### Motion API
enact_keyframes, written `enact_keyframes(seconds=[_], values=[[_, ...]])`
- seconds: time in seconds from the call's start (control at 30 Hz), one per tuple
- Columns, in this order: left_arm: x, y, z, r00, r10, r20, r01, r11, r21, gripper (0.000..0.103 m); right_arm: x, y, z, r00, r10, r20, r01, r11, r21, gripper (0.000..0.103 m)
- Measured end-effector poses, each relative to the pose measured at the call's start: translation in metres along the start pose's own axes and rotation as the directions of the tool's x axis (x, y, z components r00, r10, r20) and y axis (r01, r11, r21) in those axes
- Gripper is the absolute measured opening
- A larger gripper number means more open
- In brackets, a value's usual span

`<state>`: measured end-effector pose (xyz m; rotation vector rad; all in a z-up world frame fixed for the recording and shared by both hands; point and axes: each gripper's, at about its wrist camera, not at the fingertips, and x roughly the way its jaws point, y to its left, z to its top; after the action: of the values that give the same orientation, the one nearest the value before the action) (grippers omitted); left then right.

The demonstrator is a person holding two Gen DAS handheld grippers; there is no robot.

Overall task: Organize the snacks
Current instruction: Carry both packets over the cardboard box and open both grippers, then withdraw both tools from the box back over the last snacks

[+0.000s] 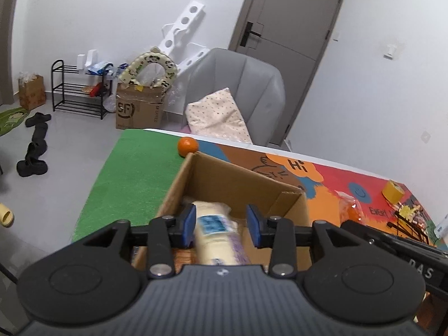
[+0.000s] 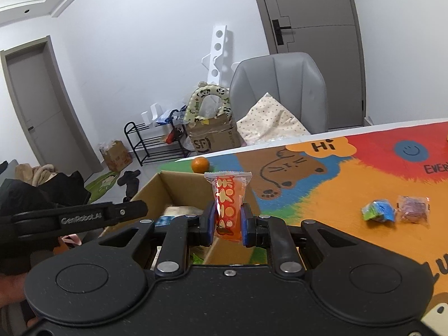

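Observation:
An open cardboard box stands on the colourful table mat. A cream snack pack with a blue label lies inside it. My left gripper is open above the box, its blue pads either side of that pack without touching it. My right gripper is shut on an orange-red snack packet and holds it upright over the box's right rim. A green-blue snack and a pinkish clear-wrapped snack lie on the mat to the right.
An orange sits on the table behind the box. A yellow tape roll and a black wire rack are at the table's right end. A grey chair with a cushion stands behind the table.

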<state>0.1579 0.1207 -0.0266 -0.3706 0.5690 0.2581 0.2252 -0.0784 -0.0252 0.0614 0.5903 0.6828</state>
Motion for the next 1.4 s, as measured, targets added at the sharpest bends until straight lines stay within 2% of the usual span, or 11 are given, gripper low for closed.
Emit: enact_keyframes(seconds=[0.07,0.23,0.33,0.4,0.47,0.63,0.87,1.17,1.4], values=[[-0.004,0.005,0.001,1.000,0.006,0.009,-0.006,1.000,-0.007,0.047,0.004,0.005,0.003,1.000,0.008,0.001,-0.008,1.000,-0.002,0.017],[-0.012,0.012,0.003,1.000,0.019,0.022,-0.018,1.000,-0.019,0.056,0.012,0.018,0.009,0.999,0.039,0.010,-0.039,0.999,-0.011,0.018],[-0.015,0.015,0.004,0.999,0.027,0.027,-0.027,0.999,-0.019,0.059,0.014,0.022,0.009,0.999,0.031,0.012,-0.031,0.999,-0.025,0.032],[-0.016,0.017,0.005,0.999,0.032,0.029,-0.031,0.999,-0.024,0.064,0.012,0.019,0.007,1.000,0.023,0.011,-0.023,1.000,-0.021,0.033],[-0.018,0.017,0.005,0.999,0.037,0.036,-0.036,0.999,-0.027,0.073,0.010,0.013,0.005,1.000,0.016,0.004,-0.016,1.000,-0.005,0.034],[-0.017,0.008,0.004,0.998,0.045,0.035,-0.045,0.999,-0.007,0.083,0.000,0.000,-0.001,1.000,-0.019,0.010,0.019,1.000,0.009,0.049],[-0.013,-0.018,-0.001,0.999,0.022,0.022,-0.023,0.999,0.030,0.089,-0.017,-0.029,-0.009,0.997,-0.076,0.028,0.075,0.997,0.034,0.073],[-0.002,-0.059,-0.013,1.000,0.000,-0.001,0.000,0.997,0.082,0.093,-0.038,-0.074,-0.020,0.991,-0.130,0.020,0.127,0.988,0.086,0.091],[0.004,-0.084,-0.022,0.999,-0.026,-0.019,0.028,0.995,0.099,0.094,-0.050,-0.100,-0.028,0.986,-0.165,0.009,0.163,0.980,0.111,0.096]])
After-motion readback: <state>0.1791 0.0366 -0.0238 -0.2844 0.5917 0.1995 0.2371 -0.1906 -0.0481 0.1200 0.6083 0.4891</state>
